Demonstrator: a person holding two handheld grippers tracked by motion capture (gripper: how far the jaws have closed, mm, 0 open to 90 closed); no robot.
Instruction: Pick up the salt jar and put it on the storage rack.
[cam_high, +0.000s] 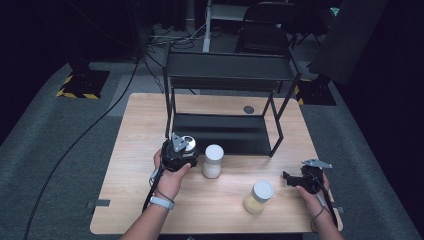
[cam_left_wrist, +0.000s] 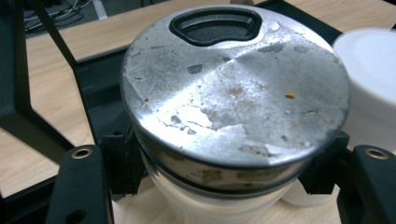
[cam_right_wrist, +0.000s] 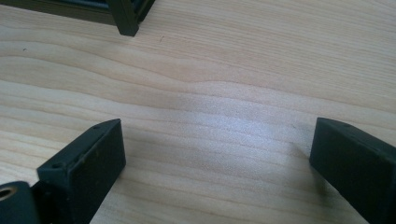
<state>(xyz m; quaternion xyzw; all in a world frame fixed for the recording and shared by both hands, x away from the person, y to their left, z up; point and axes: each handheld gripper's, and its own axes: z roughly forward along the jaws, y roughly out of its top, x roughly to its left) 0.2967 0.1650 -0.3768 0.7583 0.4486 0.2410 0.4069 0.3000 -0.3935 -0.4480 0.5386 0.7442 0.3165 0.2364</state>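
Left tool: the left tool (cam_high: 186, 148) sits at the front left corner of the black rack, and it's clamped on the metal-lidded jar (cam_high: 189, 144); in the left gripper view its two jaws press the jar's sides just under the lid.
Metal-lidded jar: up close, the metal-lidded jar (cam_left_wrist: 233, 98) shows a worn, scuffed silver lid with a black recessed opening at its far edge, over a white body; whether it rests on the bench or is lifted, I cannot tell.
Left hand: the left hand (cam_high: 171, 177) grips the tool from below, a watch on the wrist.
White-lidded jar: the white-lidded jar (cam_high: 213, 161) stands upright on the bench just beside the held jar, on its right; its white lid (cam_left_wrist: 371, 74) edges into the left gripper view.
Yellow-filled jar: the yellow-filled jar (cam_high: 259, 196), pale lid on top, stands nearer the front edge, between the two hands and apart from both tools.
Right tool: the right tool (cam_high: 290, 178) is low over the right side of the bench, jaws spread wide with nothing between them but bare wood (cam_right_wrist: 219, 140).
Right hand: the right hand (cam_high: 315, 187) holds it from behind.
Rack: the black two-tier rack (cam_high: 227, 75) stands at the back of the bench (cam_high: 150, 125); one of its feet (cam_right_wrist: 125, 18) shows ahead of the right tool.
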